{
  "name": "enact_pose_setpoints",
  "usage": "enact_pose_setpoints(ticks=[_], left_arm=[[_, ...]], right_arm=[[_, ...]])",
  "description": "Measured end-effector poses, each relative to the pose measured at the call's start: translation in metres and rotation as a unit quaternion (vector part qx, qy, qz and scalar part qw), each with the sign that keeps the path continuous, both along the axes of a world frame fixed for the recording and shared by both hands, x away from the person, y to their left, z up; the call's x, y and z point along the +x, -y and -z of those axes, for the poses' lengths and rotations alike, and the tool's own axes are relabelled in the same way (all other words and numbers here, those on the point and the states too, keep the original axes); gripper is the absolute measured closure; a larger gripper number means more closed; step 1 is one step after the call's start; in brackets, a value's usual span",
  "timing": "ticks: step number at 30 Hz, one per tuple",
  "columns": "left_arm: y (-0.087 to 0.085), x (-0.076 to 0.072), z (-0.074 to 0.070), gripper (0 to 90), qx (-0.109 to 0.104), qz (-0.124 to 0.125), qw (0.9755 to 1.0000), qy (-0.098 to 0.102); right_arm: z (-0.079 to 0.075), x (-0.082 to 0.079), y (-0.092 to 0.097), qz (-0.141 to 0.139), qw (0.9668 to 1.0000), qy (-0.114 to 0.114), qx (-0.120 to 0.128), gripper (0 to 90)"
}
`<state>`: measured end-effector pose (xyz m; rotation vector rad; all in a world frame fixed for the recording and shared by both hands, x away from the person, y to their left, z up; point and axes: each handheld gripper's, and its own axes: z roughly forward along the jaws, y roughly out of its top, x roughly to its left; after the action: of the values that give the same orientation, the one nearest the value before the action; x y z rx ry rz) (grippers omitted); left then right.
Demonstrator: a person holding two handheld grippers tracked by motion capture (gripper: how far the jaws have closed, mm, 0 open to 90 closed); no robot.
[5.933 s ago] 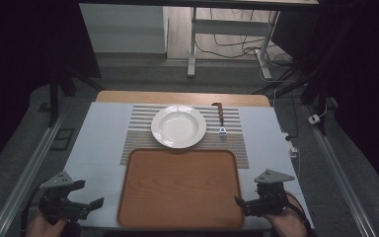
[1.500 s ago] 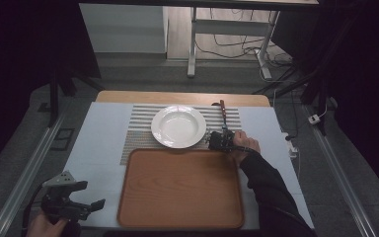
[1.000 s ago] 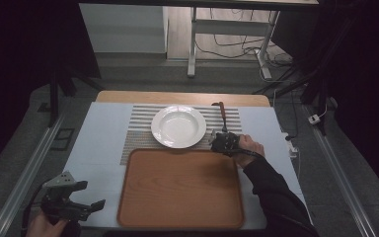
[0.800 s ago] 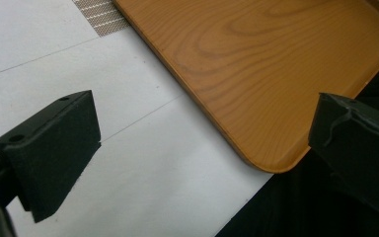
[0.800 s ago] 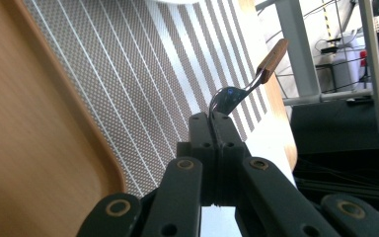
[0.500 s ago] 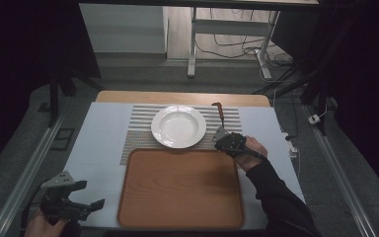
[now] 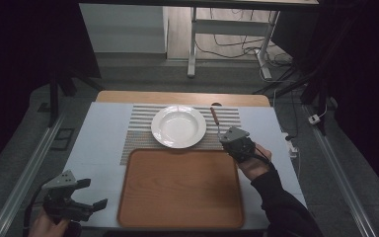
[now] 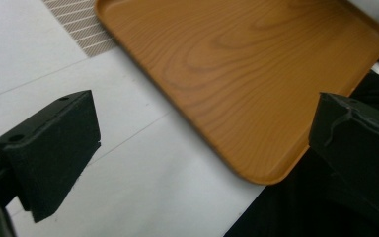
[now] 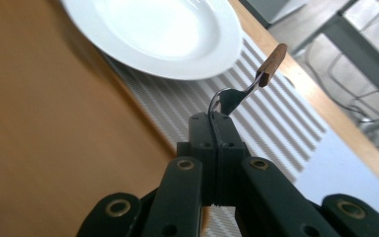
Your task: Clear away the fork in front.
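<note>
At the near left corner of the table, the left gripper [image 7: 86, 197] is held idle with its jaws wide apart and nothing between them. Just beyond and to the right of that gripper, the near left corner of the wooden tray [image 8: 256, 74] is seen, so this hand lies well apart from the utensil.

Further right, the white plate [image 7: 178, 126] rests on the striped placemat [image 7: 140, 129], just left of and slightly beyond the right gripper.

The right gripper [image 9: 216, 129] is clamped shut on the metal end of a utensil [image 9: 249, 86], probably a fork or spoon; which of the two cannot be told, since the head is hidden between the pads. The utensil appears to be lifted clear of the placemat. Its long axis runs straight out from the jaws, away from the person, with the brown wooden handle [image 7: 213, 114] at the far end, tilted upward. In the high view the right gripper is seen just past the tray's far right corner, beside the plate's right rim.

The coming move is judged to turn on this: the plate lies close to the left of the held utensil, the tray just nearer than the gripper, and only the right hand is near either.
</note>
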<state>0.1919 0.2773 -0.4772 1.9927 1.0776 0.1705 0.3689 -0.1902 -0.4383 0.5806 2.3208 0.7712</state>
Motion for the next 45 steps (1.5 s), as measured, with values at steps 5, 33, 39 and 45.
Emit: enact_pose_setpoints(ticks=[5, 33, 39, 45], left_arm=[[0.006, 0.003, -0.001, 0.0, 0.001, 0.017, 0.9999, 0.000], [0.084, 0.060, -0.009, 0.0, 0.025, 0.135, 0.9902, 0.028], [0.109, 0.074, -0.010, 0.0, 0.049, 0.175, 0.9830, 0.027], [0.131, 0.085, -0.011, 0.0, 0.088, 0.202, 0.9749, 0.035]], right_arm=[[-0.004, -0.012, 0.006, -0.018, 0.9988, -0.021, 0.040, 89.6], [-0.008, -0.069, 0.024, -0.143, 0.9594, -0.157, 0.186, 89.6], [-0.005, -0.077, 0.023, -0.175, 0.9459, -0.185, 0.201, 89.6], [-0.003, -0.084, 0.018, -0.209, 0.9318, -0.208, 0.212, 89.6]])
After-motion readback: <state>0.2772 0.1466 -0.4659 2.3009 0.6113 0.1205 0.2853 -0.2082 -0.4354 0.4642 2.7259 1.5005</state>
